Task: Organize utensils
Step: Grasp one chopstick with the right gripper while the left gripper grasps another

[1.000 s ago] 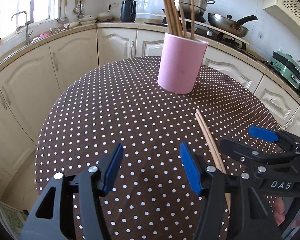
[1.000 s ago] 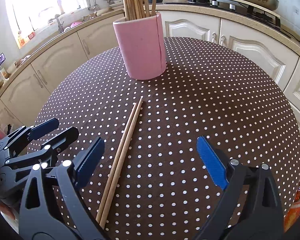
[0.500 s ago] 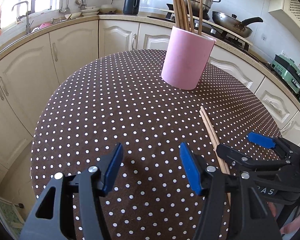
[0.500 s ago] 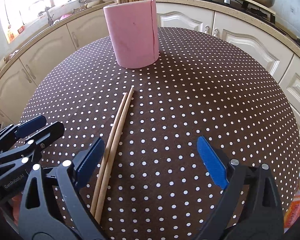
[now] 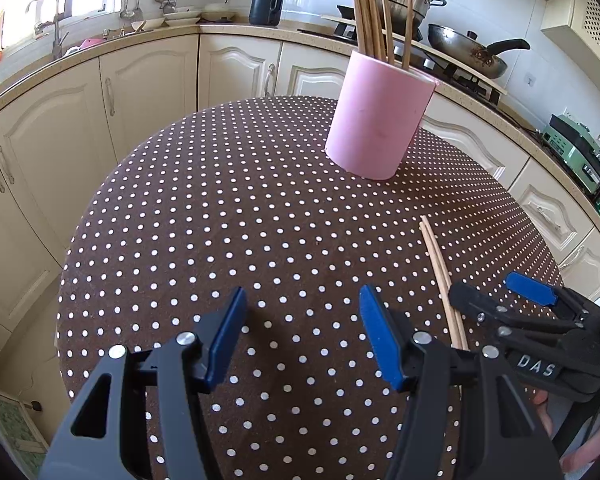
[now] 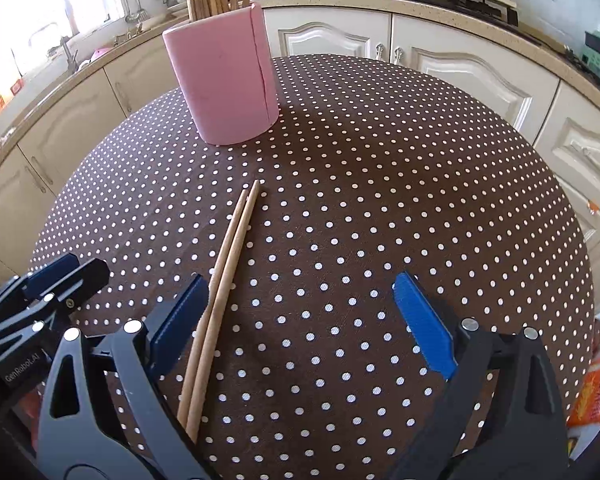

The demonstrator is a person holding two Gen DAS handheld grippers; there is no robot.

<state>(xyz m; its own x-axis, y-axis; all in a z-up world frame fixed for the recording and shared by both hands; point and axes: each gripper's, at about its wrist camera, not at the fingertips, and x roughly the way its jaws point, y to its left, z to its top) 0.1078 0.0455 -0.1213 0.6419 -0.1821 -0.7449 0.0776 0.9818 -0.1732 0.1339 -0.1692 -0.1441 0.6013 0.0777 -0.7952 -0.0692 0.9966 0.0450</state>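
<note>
A pair of wooden chopsticks (image 6: 228,264) lies side by side on the polka-dot table (image 6: 380,200), pointing toward a pink cup (image 6: 224,80) that holds several more chopsticks. My right gripper (image 6: 300,312) is open over the table, with the pair just inside its left finger. My left gripper (image 5: 300,328) is open and empty, left of the pair (image 5: 440,276). The pink cup (image 5: 376,120) stands at the far side. The right gripper (image 5: 500,300) shows at the right of the left wrist view, and the left gripper (image 6: 60,276) at the left of the right wrist view.
Cream kitchen cabinets and a counter curve around the round table. A stove with a pan (image 5: 468,56) and a pot lies behind the cup. A sink (image 5: 52,24) is at the far left. An orange packet (image 6: 592,392) lies beyond the table's right edge.
The right gripper has shifted left and forward, so the chopsticks now lie between its fingers instead of outside the left one. The left gripper has drifted left. Both stay open.
</note>
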